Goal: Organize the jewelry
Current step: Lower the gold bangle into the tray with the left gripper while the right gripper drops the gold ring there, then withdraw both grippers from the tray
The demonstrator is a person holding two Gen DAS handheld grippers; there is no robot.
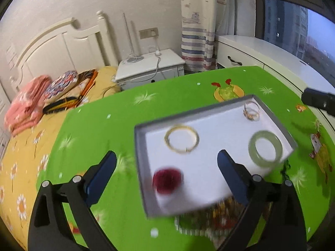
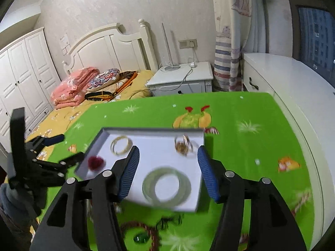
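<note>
A shallow grey tray [image 2: 100, 138] sat mid-counter [image 2: 240, 146] on green cartoon cloth, with open cloth on every side of it and a bed [image 2: 62, 121] beyond the counter's far edge. In the tray lay a gold bangle [image 2: 121, 145], a jade bangle [image 2: 166, 186], rings [image 2: 184, 145] and a red piece [image 2: 95, 162]. The right gripper [image 2: 167, 167] hovered above the tray, fingers apart, empty; the left gripper [image 1: 166, 171], fingers spread wide, held nothing.

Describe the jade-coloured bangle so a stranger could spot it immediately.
Find the green patterned tablecloth, then the shallow grey-rimmed tray with a white floor lying on it. The pale green bangle lies flat near the tray's closest edge, thick, smooth and milky, unlike the thin gold bangles and the dark red piece.
</note>
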